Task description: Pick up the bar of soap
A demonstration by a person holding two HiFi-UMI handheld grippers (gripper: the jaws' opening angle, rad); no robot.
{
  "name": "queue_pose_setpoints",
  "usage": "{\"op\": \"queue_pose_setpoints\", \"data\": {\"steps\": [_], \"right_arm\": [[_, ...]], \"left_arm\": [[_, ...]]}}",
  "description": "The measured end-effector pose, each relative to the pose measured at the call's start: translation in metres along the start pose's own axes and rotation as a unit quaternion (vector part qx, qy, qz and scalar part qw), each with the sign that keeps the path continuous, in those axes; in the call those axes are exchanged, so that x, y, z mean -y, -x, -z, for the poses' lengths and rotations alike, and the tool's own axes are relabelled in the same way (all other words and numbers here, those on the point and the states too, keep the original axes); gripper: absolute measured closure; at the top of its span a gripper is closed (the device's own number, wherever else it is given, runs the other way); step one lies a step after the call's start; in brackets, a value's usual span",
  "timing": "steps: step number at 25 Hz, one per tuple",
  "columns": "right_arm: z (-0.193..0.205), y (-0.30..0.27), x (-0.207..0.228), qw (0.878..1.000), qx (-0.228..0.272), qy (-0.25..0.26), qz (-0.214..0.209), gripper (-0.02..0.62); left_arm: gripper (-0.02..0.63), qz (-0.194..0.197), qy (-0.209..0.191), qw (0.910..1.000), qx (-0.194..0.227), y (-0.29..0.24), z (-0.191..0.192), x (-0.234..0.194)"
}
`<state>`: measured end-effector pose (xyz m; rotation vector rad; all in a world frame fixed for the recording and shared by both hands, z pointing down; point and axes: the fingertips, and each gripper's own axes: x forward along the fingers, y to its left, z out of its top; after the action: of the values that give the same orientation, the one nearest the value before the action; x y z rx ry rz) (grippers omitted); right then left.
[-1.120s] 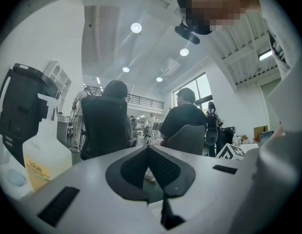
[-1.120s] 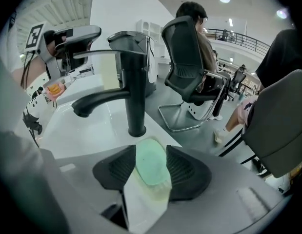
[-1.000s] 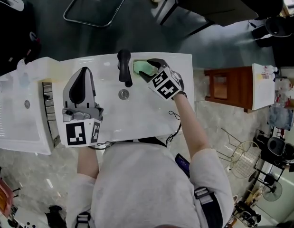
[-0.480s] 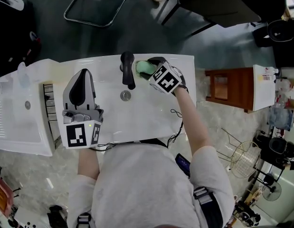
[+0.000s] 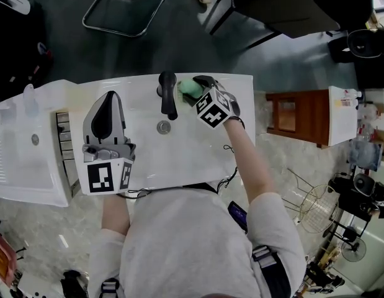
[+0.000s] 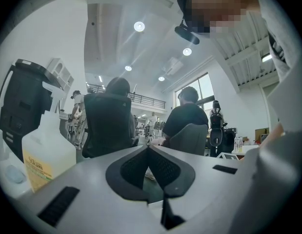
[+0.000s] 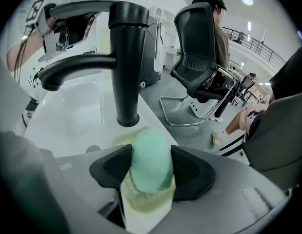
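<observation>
White washbasin (image 5: 192, 157) seen from above, with the person standing at its near edge and a gripper in each hand. The left gripper (image 5: 109, 95) rests over the basin's left part and points level, away from the person. In the left gripper view its jaws (image 6: 148, 148) are closed together with nothing between them. A white plastic bottle (image 6: 46, 152) with a yellow label stands to this gripper's left, and occupied office chairs (image 6: 109, 126) lie well ahead of it. The black faucet (image 5: 167, 95) rises from the basin's far rim between the two grippers. In the right gripper view the faucet (image 7: 124, 57) stands just ahead of the jaws and slightly to their left, its spout reaching out over the bowl. The right gripper (image 5: 195, 90) tilts downward at the far rim, just right of the faucet. Its jaws (image 7: 151, 167) stand wide and have just been closing a little, with the green bar of soap (image 7: 151, 160) between them and both pads against its flanks. The bar (image 5: 187, 87) sits on a pale yellowish soap dish (image 7: 146, 201), directly beneath the jaws. The round drain (image 5: 163, 127) lies below the spout, nearer the person than the right gripper's tips.
</observation>
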<state>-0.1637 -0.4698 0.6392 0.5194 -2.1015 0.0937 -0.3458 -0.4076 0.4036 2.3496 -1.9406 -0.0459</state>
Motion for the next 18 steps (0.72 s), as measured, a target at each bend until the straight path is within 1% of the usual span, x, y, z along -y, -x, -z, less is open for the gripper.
{"op": "queue_pose_setpoints", "data": {"steps": [5, 7, 10, 11, 12, 14, 15, 18], "right_arm": [[-0.0011, -0.0013, 0.0017, 0.999, 0.006, 0.016, 0.033, 0.347], [-0.0022, -0.0003, 0.0008, 0.998, 0.002, 0.036, 0.051, 0.35], [-0.0035, 0.0008, -0.0025, 0.994, -0.005, 0.083, 0.076, 0.353], [-0.0028, 0.0005, -0.0039, 0.993, -0.006, 0.084, 0.077, 0.354], [-0.0015, -0.0005, -0.0046, 0.995, -0.006, 0.071, 0.07, 0.354], [0.0006, -0.0027, -0.0024, 0.999, -0.005, 0.022, 0.043, 0.354], [0.0004, -0.0034, -0.0002, 0.999, -0.003, 0.006, 0.033, 0.353], [-0.0018, -0.0045, 0.0041, 1.0, 0.009, 0.001, 0.027, 0.354]], "left_arm": [[0.598, 0.002, 0.001, 1.0, 0.0, -0.0012, 0.0, 0.0005], [0.598, 0.003, -0.001, 1.0, 0.0, -0.0012, -0.0003, 0.0005], [0.598, 0.002, -0.002, 1.0, -0.002, -0.0009, 0.0003, -0.001], [0.598, 0.002, -0.001, 1.0, -0.002, -0.0006, 0.0008, -0.0016], [0.598, 0.001, 0.001, 1.0, -0.002, -0.0003, 0.0012, -0.0023], [0.598, -0.001, 0.004, 1.0, -0.002, -0.0001, 0.0017, -0.0037], [0.598, -0.001, 0.005, 1.0, -0.002, -0.0002, 0.002, -0.0041], [0.598, 0.0, 0.008, 1.0, -0.001, -0.001, 0.002, -0.0036]]}}
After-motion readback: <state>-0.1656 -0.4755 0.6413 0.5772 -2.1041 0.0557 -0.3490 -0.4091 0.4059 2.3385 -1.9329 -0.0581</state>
